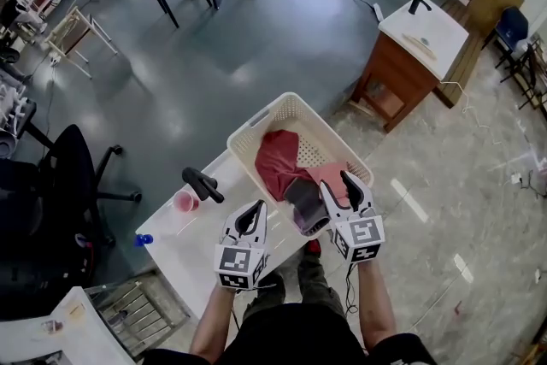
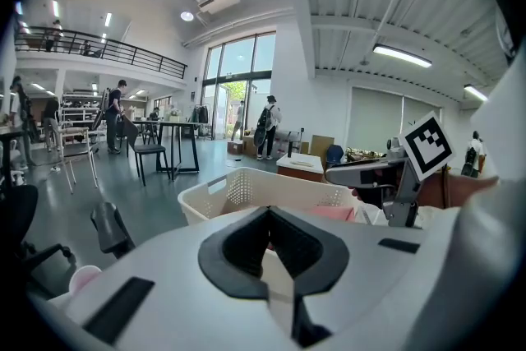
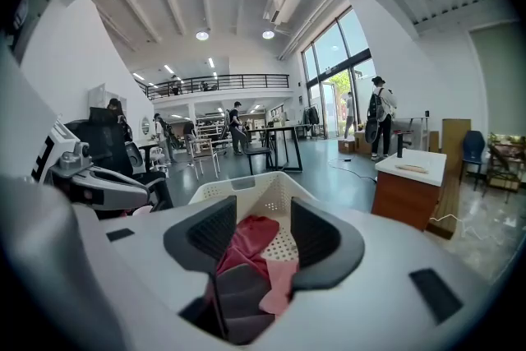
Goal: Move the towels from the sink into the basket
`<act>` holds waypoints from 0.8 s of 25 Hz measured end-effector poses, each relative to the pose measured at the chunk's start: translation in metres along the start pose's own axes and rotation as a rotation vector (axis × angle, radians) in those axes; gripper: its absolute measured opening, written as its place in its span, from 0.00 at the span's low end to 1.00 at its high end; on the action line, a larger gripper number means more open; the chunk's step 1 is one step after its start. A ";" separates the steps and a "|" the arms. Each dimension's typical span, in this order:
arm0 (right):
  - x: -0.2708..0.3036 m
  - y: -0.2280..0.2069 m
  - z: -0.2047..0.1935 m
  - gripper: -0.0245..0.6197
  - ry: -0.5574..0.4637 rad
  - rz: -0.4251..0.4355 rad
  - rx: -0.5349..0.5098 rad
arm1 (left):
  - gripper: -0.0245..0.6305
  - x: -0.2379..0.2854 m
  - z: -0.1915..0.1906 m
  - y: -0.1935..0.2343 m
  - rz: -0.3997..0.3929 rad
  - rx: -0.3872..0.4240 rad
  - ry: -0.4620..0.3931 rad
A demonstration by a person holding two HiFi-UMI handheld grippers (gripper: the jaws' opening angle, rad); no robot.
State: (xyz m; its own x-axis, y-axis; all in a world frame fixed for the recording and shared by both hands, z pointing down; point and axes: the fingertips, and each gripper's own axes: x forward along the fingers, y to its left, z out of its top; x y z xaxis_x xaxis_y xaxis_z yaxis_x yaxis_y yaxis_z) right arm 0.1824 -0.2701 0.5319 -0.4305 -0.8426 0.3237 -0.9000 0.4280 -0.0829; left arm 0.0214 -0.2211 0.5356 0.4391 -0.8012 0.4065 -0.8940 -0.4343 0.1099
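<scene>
The white perforated basket [image 1: 256,120] stands on the white counter [image 1: 184,248] and holds a dark red towel [image 1: 278,158] and a pink towel [image 1: 329,173]. A grey towel [image 1: 306,203] lies over the basket's near rim. My right gripper [image 1: 338,185] hovers open just above the grey and pink towels, its pads clear of the cloth. In the right gripper view, the red towel [image 3: 251,236], the grey towel [image 3: 238,292] and the pink towel [image 3: 283,279] show between the spread jaws. My left gripper [image 1: 250,215] is shut and empty, held beside the basket [image 2: 246,189].
A black faucet [image 1: 201,184], a pink cup [image 1: 184,201] and a small blue object [image 1: 143,239] sit on the counter to the left. A black office chair [image 1: 60,175] stands further left. A wooden cabinet with a white top [image 1: 406,55] is beyond the basket.
</scene>
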 end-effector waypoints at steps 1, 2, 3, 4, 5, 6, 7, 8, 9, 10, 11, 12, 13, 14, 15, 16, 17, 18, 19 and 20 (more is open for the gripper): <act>0.000 0.002 0.004 0.37 -0.008 0.002 0.002 | 0.05 -0.002 0.004 0.001 0.001 0.005 -0.007; -0.001 0.004 0.008 0.37 -0.017 0.004 0.004 | 0.05 -0.003 0.008 0.001 0.003 0.009 -0.015; -0.001 0.007 0.012 0.37 -0.027 0.009 0.005 | 0.05 -0.005 0.012 0.002 0.005 0.011 -0.024; -0.002 0.011 0.016 0.37 -0.036 0.015 0.005 | 0.05 -0.007 0.017 0.004 0.007 0.012 -0.035; -0.003 0.014 0.021 0.37 -0.045 0.022 0.003 | 0.05 -0.009 0.021 0.005 0.010 0.014 -0.047; -0.004 0.018 0.026 0.37 -0.054 0.027 0.000 | 0.05 -0.012 0.026 0.006 0.012 0.017 -0.059; -0.006 0.021 0.031 0.36 -0.064 0.032 -0.004 | 0.05 -0.014 0.030 0.007 0.015 0.021 -0.069; -0.007 0.025 0.036 0.34 -0.074 0.035 -0.008 | 0.05 -0.018 0.035 0.008 0.017 0.025 -0.077; -0.009 0.028 0.041 0.31 -0.085 0.036 -0.013 | 0.05 -0.021 0.039 0.009 0.018 0.030 -0.085; -0.012 0.031 0.046 0.28 -0.095 0.036 -0.019 | 0.05 -0.024 0.042 0.009 0.020 0.034 -0.092; -0.014 0.033 0.051 0.27 -0.105 0.036 -0.026 | 0.05 -0.027 0.046 0.010 0.022 0.038 -0.099; -0.016 0.036 0.056 0.26 -0.114 0.035 -0.033 | 0.05 -0.031 0.049 0.011 0.025 0.043 -0.106; -0.017 0.039 0.061 0.25 -0.123 0.033 -0.041 | 0.05 -0.034 0.053 0.012 0.027 0.047 -0.114; -0.019 0.041 0.065 0.24 -0.132 0.030 -0.052 | 0.05 -0.037 0.057 0.014 0.030 0.052 -0.122; -0.021 0.044 0.069 0.22 -0.140 0.027 -0.061 | 0.05 -0.040 0.061 0.015 0.033 0.056 -0.130; -0.022 0.046 0.073 0.20 -0.147 0.026 -0.067 | 0.05 -0.043 0.064 0.017 0.036 0.059 -0.138; -0.023 0.049 0.076 0.19 -0.154 0.027 -0.072 | 0.05 -0.047 0.067 0.019 0.039 0.062 -0.147; -0.025 0.052 0.079 0.18 -0.159 0.029 -0.076 | 0.05 -0.050 0.070 0.021 0.044 0.064 -0.156; -0.026 0.055 0.080 0.17 -0.164 0.031 -0.080 | 0.05 -0.054 0.073 0.023 0.049 0.066 -0.166; -0.028 0.057 0.081 0.16 -0.167 0.033 -0.084 | 0.05 -0.057 0.075 0.024 0.055 0.068 -0.174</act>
State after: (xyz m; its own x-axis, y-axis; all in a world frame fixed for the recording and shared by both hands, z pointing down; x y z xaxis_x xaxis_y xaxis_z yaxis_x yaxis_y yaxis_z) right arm 0.1380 -0.2485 0.4416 -0.4714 -0.8672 0.1605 -0.8793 0.4762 -0.0096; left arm -0.0189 -0.2169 0.4467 0.4040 -0.8809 0.2467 -0.9115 -0.4103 0.0276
